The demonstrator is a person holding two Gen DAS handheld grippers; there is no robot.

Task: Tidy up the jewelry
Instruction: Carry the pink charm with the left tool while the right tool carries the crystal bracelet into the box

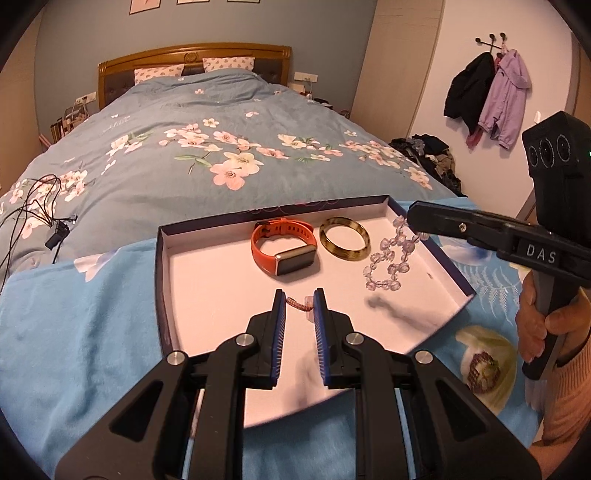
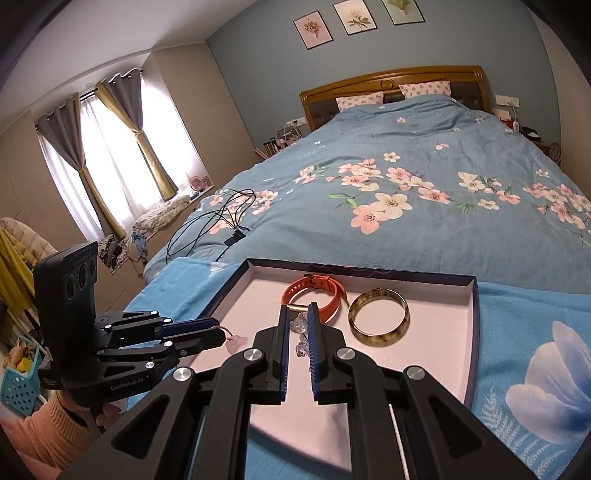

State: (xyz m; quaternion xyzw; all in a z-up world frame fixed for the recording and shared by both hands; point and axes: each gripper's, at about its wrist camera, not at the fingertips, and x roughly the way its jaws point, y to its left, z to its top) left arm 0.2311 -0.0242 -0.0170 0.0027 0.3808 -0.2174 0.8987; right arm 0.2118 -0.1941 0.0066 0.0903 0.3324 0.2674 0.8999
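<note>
Dangling faceted clear beads (image 1: 391, 258) — right tool (image 1: 415, 221) pinching.

A wide bed (image 2: 424, 177) with a blue flowered quilt (image 1: 207, 155) and a wooden headboard (image 2: 391, 79) fills the room. Black cables (image 1: 35, 206) lie on the quilt near its edge. Two patterned pillows (image 1: 159, 72) rest against the headboard. Jackets (image 1: 487, 88) hang from wall hooks. Three framed flower prints (image 2: 354, 18) hang on the blue wall, and curtains (image 2: 107, 155) flank a bright window.
</note>
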